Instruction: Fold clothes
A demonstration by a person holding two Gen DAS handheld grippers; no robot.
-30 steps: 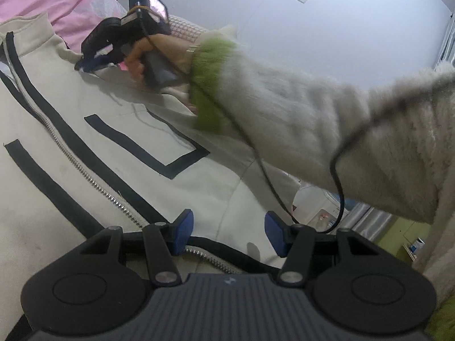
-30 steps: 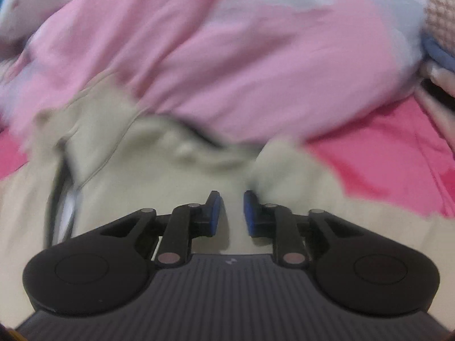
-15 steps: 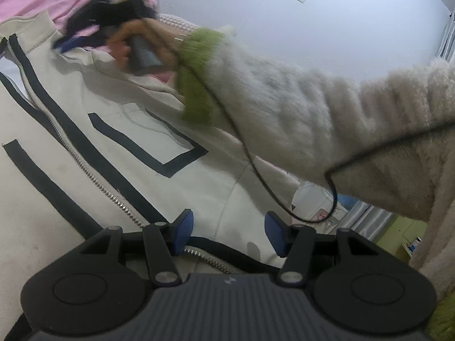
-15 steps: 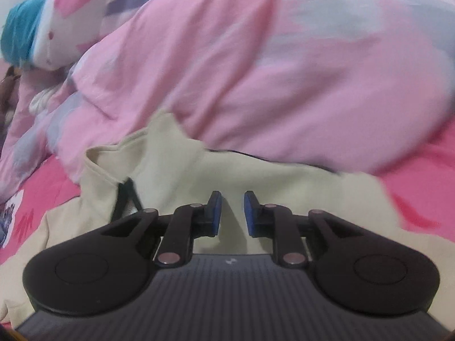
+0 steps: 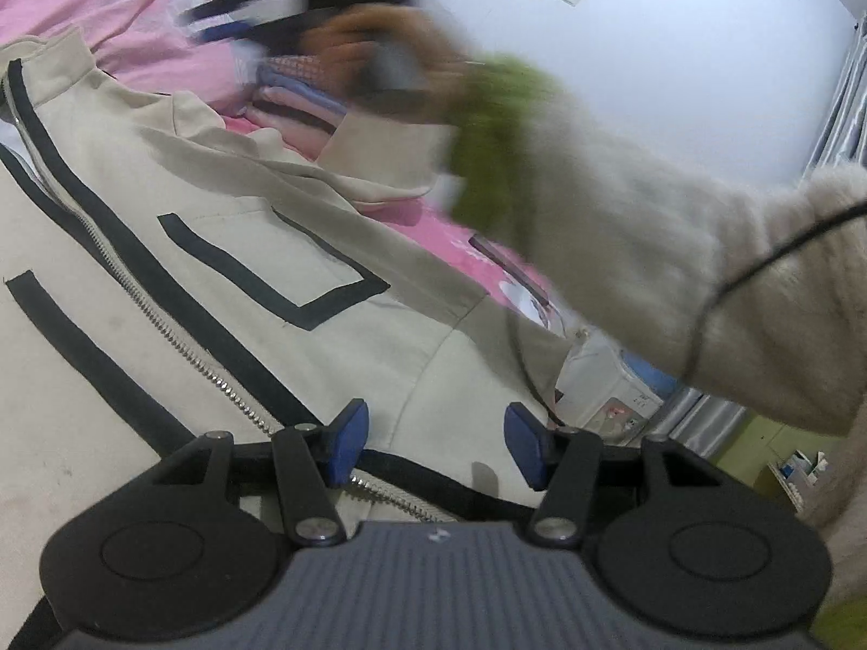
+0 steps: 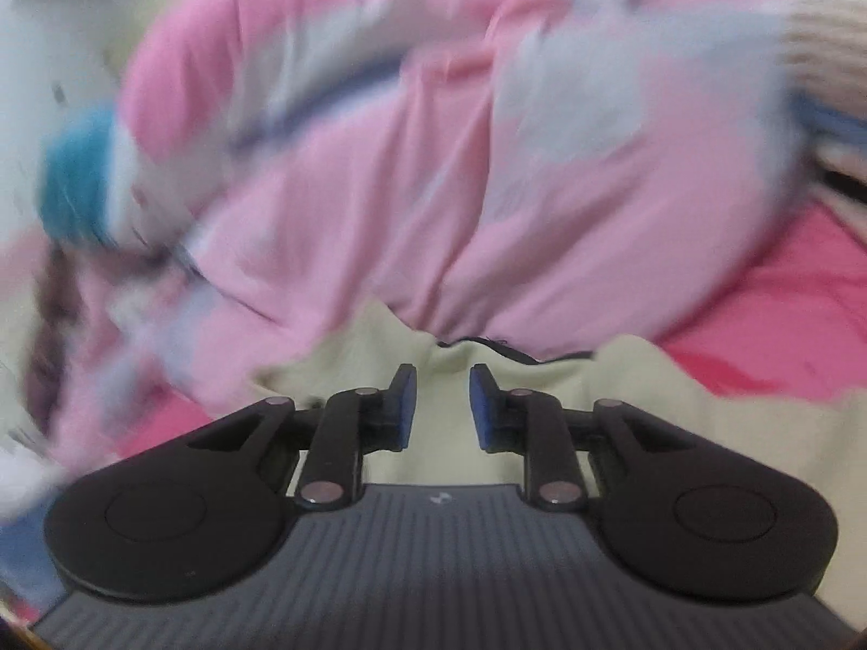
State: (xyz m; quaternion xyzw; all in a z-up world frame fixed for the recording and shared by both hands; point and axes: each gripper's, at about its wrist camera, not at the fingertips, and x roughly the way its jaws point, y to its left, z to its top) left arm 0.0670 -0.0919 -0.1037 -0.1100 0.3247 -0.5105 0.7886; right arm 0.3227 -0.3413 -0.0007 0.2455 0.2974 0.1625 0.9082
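Observation:
A cream zip jacket (image 5: 179, 292) with black stripes and a metal zipper lies spread on the pink bed. My left gripper (image 5: 436, 447) is open and empty, low over the jacket's hem next to the zipper. My right gripper (image 6: 438, 406) is open and empty, its jaws a small gap apart, held above a cream part of the jacket (image 6: 450, 379). In the left wrist view the right gripper (image 5: 254, 16) is a blur, raised above the jacket's far sleeve (image 5: 374, 162).
A crumpled pink quilt (image 6: 433, 162) lies behind the jacket. A stack of folded clothes (image 5: 303, 103) sits by the far sleeve. The pink bedsheet (image 6: 785, 325) shows to the right. A white wall and a white appliance (image 5: 612, 384) lie beyond the bed edge.
The right gripper has lifted up and away from the jacket's far sleeve, and its jaws have opened a little wider. The left gripper has stayed in place.

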